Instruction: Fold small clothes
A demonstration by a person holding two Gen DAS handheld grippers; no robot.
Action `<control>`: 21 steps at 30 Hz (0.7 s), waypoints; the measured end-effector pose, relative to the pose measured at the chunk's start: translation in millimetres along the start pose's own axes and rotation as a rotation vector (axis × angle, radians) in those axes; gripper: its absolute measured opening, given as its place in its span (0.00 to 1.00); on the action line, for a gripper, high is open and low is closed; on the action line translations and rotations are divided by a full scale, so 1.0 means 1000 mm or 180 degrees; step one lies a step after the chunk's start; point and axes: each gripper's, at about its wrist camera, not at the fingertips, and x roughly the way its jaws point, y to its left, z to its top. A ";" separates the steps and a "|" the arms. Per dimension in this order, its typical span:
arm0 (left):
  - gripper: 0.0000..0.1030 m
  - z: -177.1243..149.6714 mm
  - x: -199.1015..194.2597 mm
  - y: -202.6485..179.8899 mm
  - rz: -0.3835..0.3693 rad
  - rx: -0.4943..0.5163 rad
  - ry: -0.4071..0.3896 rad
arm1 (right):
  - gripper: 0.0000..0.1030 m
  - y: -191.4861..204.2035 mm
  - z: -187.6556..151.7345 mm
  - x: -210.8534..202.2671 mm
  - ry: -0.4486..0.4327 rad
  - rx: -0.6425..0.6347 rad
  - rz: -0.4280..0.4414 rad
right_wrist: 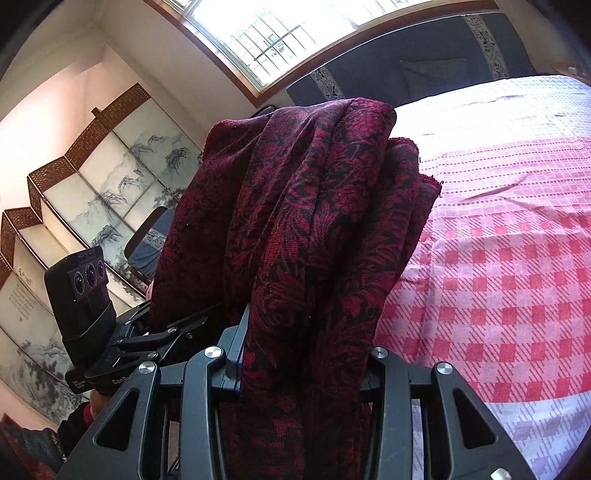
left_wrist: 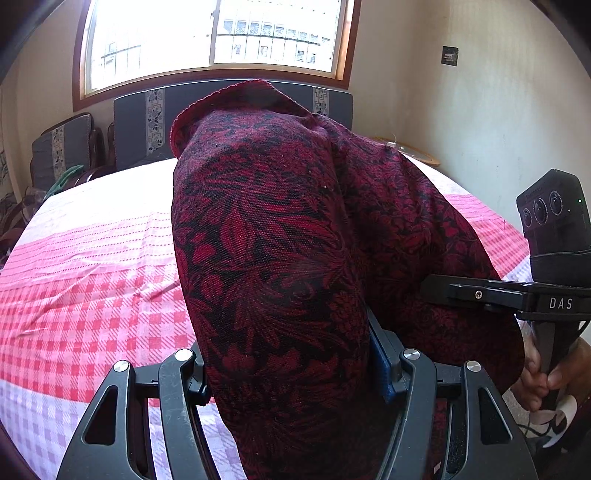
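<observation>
A dark red garment with a black floral pattern is draped over my left gripper and hides its fingers; the jaws look closed on the cloth. The same garment hangs bunched over my right gripper, which is shut on it. Both grippers hold it lifted above the bed. The right gripper's body shows at the right of the left wrist view, the left gripper's body at the left of the right wrist view.
The bed has a pink and red checked sheet. A dark headboard stands under a window. Cushioned chairs stand at the left. A painted folding screen lines the wall.
</observation>
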 end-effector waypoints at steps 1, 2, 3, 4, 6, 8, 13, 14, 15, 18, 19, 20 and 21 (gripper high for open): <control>0.62 -0.001 -0.001 0.000 0.0001 -0.0001 0.0001 | 0.35 0.003 0.005 0.003 0.0004 -0.0010 -0.0004; 0.62 -0.003 -0.002 -0.001 0.0005 0.0001 -0.0001 | 0.35 0.003 0.004 0.003 0.0003 -0.0013 -0.0007; 0.62 -0.001 -0.002 0.000 0.0011 0.0005 -0.0003 | 0.35 0.004 0.003 0.002 0.0002 -0.0009 -0.0004; 0.62 -0.001 -0.002 0.000 0.0018 0.0007 -0.0003 | 0.35 0.005 0.002 0.003 0.0000 -0.0009 -0.0003; 0.62 0.001 -0.003 0.001 0.0023 0.0006 -0.0006 | 0.35 0.006 0.001 0.002 0.0001 -0.0016 -0.0003; 0.62 0.002 -0.003 0.001 0.0026 0.0010 -0.0009 | 0.35 0.008 0.008 0.005 0.0004 -0.0022 -0.0003; 0.62 -0.003 -0.003 0.001 0.0029 -0.0004 -0.0005 | 0.35 0.009 0.007 0.007 0.0011 -0.0041 -0.0020; 0.62 -0.003 -0.002 0.001 0.0029 -0.0005 -0.0004 | 0.35 0.008 0.007 0.008 0.0014 -0.0040 -0.0023; 0.62 -0.003 -0.002 0.001 0.0030 -0.0004 -0.0002 | 0.35 0.008 0.007 0.008 0.0018 -0.0036 -0.0025; 0.62 -0.004 -0.003 0.001 0.0030 -0.0020 0.0000 | 0.35 0.008 0.007 0.009 0.0021 -0.0044 -0.0034; 0.62 -0.003 -0.003 0.001 0.0030 -0.0020 -0.0002 | 0.35 0.008 0.007 0.009 0.0021 -0.0046 -0.0036; 0.62 -0.004 -0.003 0.001 0.0031 -0.0019 -0.0001 | 0.35 0.009 0.008 0.009 0.0021 -0.0047 -0.0037; 0.62 -0.004 -0.003 0.001 0.0030 -0.0021 0.0000 | 0.35 0.009 0.008 0.009 0.0022 -0.0048 -0.0037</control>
